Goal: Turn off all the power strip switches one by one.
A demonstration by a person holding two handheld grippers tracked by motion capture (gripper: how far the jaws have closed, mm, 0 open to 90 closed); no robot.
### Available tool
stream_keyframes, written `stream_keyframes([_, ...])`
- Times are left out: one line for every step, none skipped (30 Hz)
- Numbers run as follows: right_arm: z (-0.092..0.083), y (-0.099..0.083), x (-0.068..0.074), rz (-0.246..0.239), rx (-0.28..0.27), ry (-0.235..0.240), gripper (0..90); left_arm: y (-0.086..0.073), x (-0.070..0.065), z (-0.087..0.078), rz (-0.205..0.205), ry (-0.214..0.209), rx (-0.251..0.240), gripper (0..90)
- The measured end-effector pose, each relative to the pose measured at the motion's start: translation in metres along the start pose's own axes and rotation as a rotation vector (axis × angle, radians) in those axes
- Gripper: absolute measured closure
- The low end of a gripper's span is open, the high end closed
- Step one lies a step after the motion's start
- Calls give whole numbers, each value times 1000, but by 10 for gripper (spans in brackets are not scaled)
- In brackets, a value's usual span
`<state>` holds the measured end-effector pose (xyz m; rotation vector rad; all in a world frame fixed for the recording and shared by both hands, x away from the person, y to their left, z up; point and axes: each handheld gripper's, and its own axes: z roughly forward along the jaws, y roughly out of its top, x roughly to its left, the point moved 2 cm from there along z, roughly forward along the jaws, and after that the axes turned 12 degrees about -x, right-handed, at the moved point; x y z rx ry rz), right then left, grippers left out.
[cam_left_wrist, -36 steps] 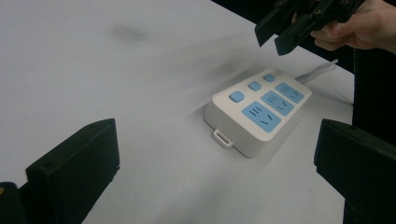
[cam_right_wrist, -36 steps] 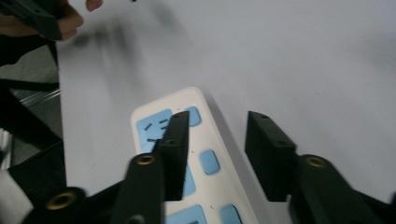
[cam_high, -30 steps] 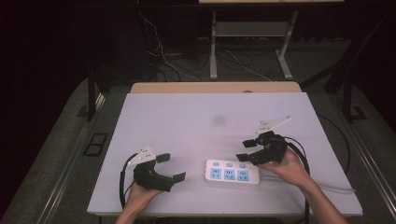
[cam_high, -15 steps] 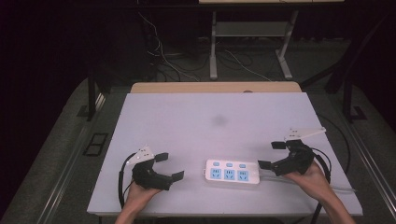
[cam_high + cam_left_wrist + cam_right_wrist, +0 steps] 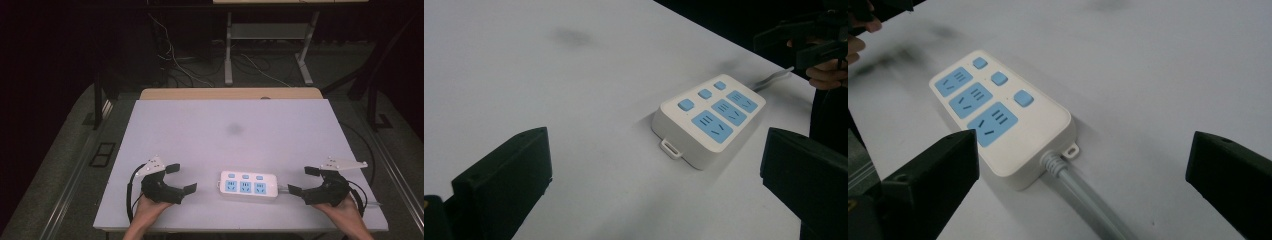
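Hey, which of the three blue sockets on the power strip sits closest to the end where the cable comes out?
The rightmost socket in the high view. It sits at the power strip's cable end, facing the right tool; the other two sockets lie farther toward the left tool.

A white table (image 5: 200, 130) carries a white power strip (image 5: 249, 184) with blue sockets near its front edge.

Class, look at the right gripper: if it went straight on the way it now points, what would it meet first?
Most likely the power strip: the right gripper, jaws open, points at its cable end, with bare table between. The grey cable lies along that line, so it might touch first; depth is hard to judge.
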<state>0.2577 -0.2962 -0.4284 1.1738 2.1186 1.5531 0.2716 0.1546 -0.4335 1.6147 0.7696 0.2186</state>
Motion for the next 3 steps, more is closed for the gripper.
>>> stream_keyframes([-1,-3,0,-2,-2,-6,6,0,0,0,0,0,0,0])
stream_keyframes([-1,-5,1,-2,-3,-10,6,0,0,0,-1,0,0,0])
stream_keyframes([-1,-8,0,1,-8,-10,6,0,1,0,-1,-1,2,0])
